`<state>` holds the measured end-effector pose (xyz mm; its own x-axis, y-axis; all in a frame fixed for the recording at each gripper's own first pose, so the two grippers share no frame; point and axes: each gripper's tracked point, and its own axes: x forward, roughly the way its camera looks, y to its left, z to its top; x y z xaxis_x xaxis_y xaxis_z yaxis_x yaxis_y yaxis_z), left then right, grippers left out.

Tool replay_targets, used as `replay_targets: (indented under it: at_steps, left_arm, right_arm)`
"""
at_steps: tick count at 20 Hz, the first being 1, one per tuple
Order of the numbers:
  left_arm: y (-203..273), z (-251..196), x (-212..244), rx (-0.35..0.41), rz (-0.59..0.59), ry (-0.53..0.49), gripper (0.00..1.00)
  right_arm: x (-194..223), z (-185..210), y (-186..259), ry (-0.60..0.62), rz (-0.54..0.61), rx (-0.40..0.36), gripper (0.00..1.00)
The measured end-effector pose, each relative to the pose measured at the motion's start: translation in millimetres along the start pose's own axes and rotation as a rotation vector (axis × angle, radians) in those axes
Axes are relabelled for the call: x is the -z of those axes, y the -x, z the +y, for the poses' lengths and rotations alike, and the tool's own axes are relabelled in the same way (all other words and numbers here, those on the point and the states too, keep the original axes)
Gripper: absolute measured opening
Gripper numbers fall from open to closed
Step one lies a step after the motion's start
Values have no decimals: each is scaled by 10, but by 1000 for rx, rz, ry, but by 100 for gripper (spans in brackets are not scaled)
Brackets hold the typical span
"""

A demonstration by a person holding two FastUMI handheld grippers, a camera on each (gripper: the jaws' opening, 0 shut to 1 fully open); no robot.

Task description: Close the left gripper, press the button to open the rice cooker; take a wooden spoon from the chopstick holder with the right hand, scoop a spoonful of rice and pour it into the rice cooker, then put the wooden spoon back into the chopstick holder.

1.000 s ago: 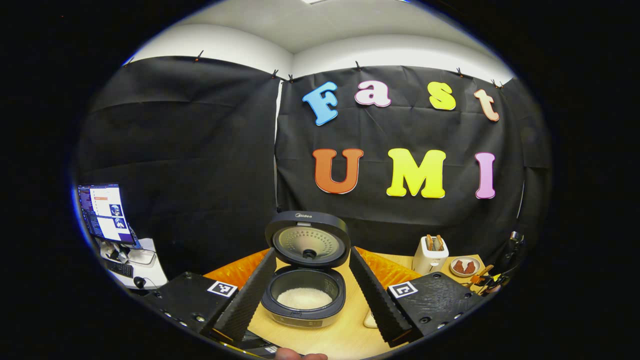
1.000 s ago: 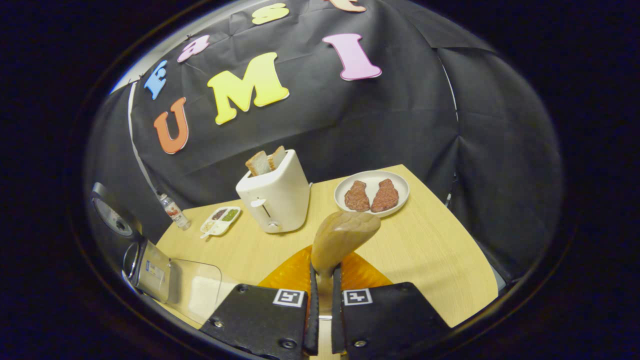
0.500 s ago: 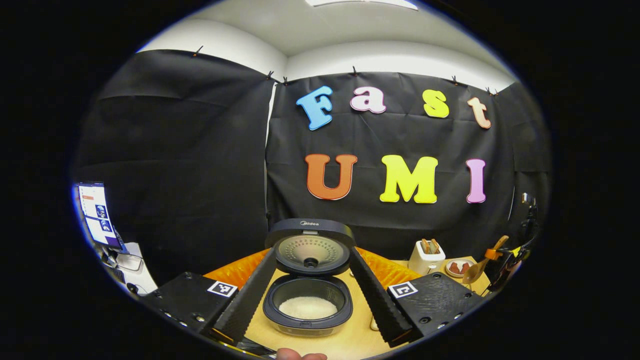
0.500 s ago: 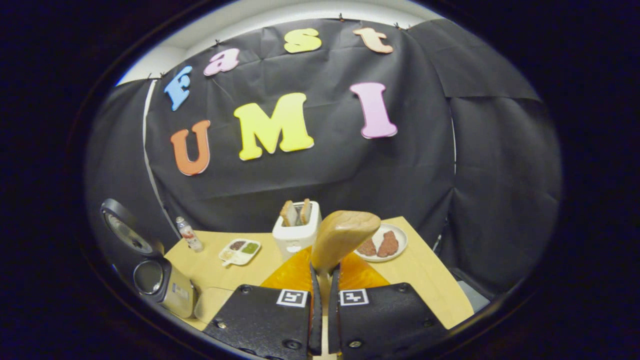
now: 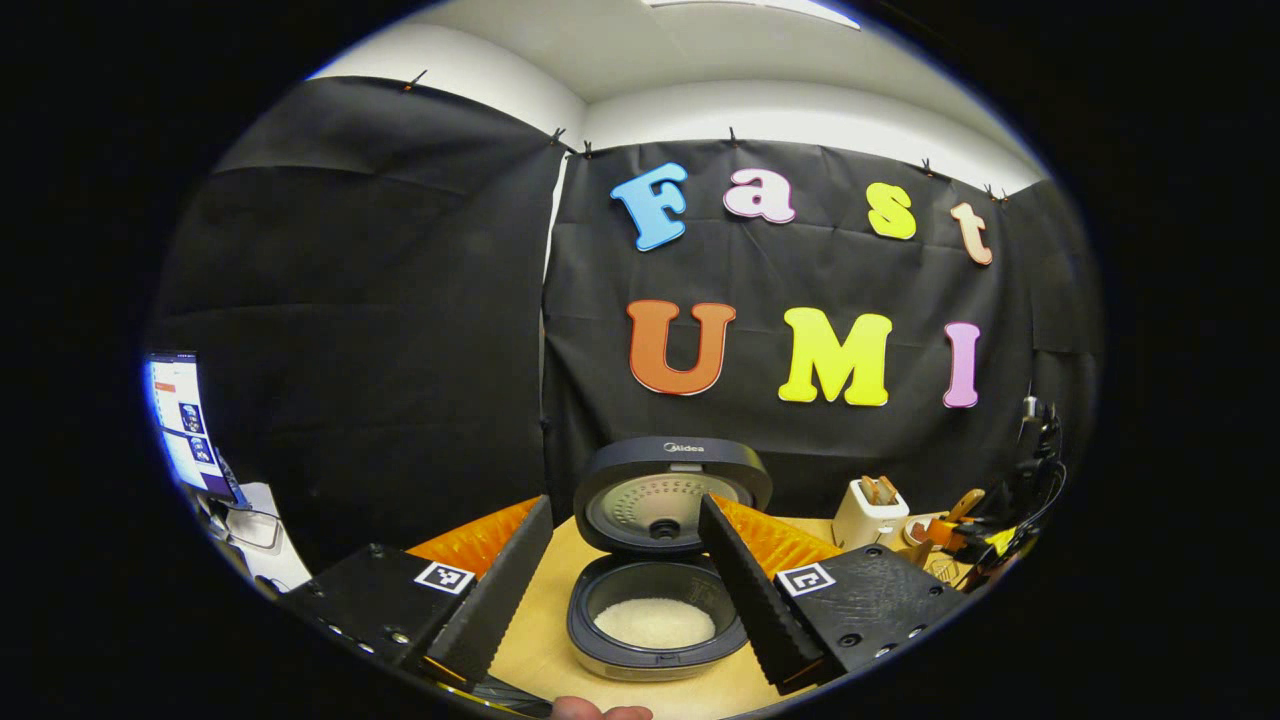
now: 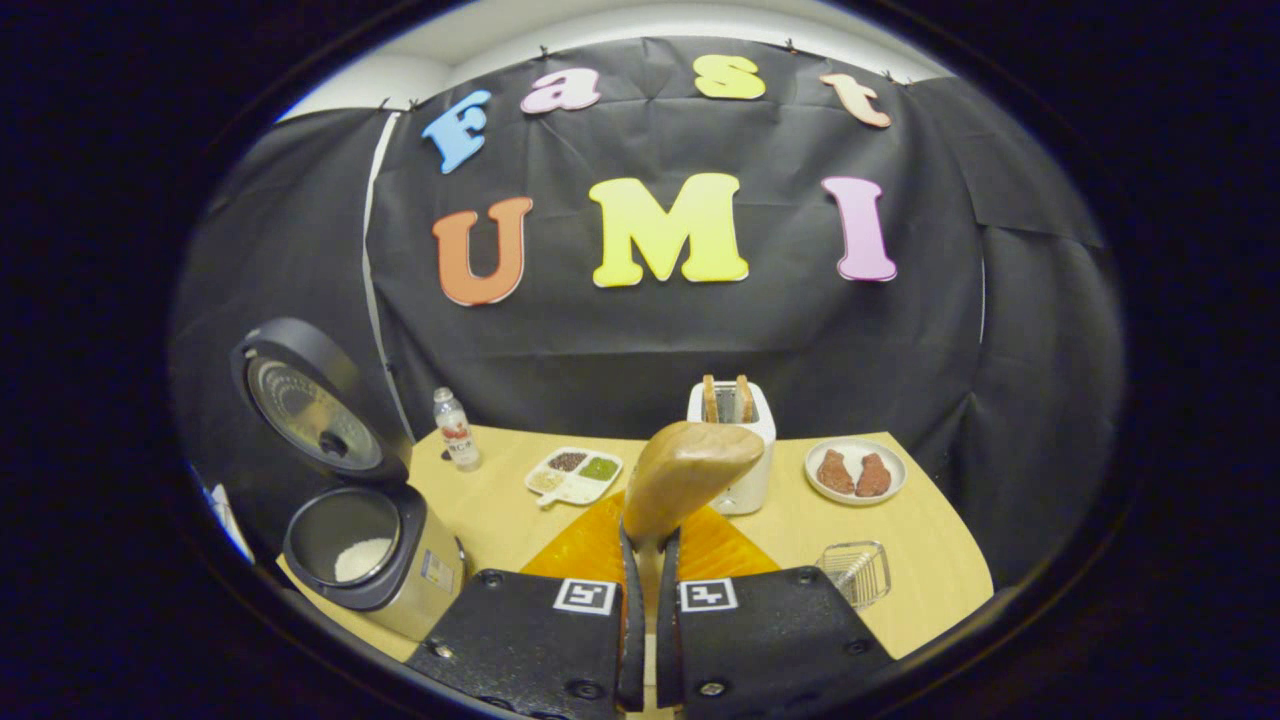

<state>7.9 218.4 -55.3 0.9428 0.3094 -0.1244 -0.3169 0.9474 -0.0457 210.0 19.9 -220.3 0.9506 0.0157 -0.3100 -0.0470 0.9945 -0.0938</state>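
On the wooden table (image 6: 930,560), the rice cooker (image 6: 375,550) is standing with its lid (image 6: 305,400) swung fully up and white rice (image 6: 360,558) lying in the pot. The right gripper (image 6: 647,560) is clamping the wooden spoon (image 6: 690,475) by the handle, fingers nearly together on it, bowl end sticking up and forward, held above the table in front of the toaster (image 6: 735,440). The spoon is sitting well to the right of the cooker. A wire chopstick holder (image 6: 855,572) is lying just right of this gripper. A plate (image 6: 855,472) with two brown patties, a divided dish (image 6: 575,475) and a small bottle (image 6: 455,430) are standing farther back.

In the left gripper view, the left gripper (image 5: 625,585) is hanging with fingers spread wide, holding nothing, the open cooker (image 5: 660,560) showing between them. The right gripper (image 5: 965,525) with the spoon is showing far off at the right edge.
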Motion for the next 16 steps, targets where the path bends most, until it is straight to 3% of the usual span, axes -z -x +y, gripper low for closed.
replay_targets:
  at_steps: [5,10,16]
  left_arm:
    - [-53,200,19,-21,21,15,95]
    - [-37,273,125,-24,67,-21,95]
    - [31,301,191,-24,100,-41,94]
  right_arm:
    - [644,62,-317,256,32,73,10]
    - [805,101,-497,480,-35,150,10]
    - [960,150,-720,424,-10,158,10]
